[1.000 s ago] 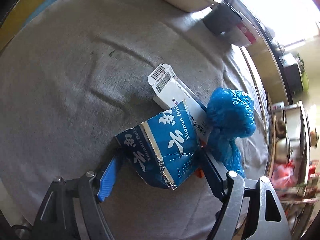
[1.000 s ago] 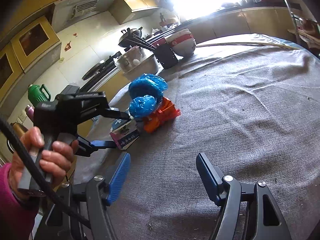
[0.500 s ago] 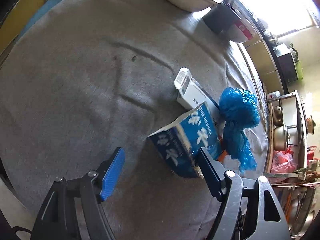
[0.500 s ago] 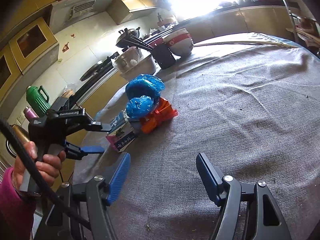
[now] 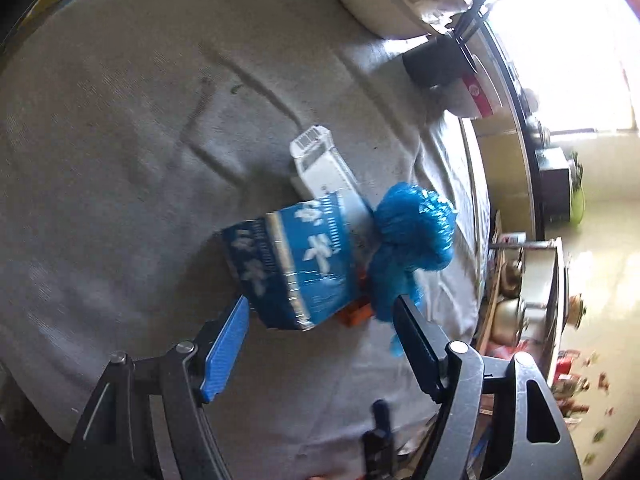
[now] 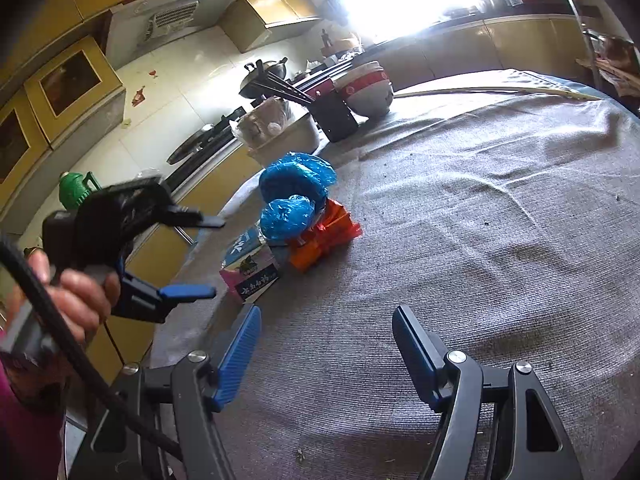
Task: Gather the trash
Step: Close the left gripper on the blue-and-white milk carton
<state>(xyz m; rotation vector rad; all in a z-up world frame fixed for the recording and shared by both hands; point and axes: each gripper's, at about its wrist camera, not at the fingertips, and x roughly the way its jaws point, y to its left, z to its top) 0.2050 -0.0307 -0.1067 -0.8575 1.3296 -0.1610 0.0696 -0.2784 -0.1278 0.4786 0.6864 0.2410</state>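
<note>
Left wrist: fingers (image 5: pixel 240 320) apart, off blue carton (image 5: pixel 292 264).

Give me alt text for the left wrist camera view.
An open left hand-held gripper hovers just short of a blue carton on a grey tablecloth. A white box and crumpled blue plastic bag lie beside the carton.

My fingers (image 5: pixel 226 350) wear ribbed blue plastic. The carton (image 5: pixel 294 262) is glossy printed card; the bag (image 5: pixel 412 236) is crinkled plastic. Coarse grey cloth (image 5: pixel 120 160) lies matt.
</note>
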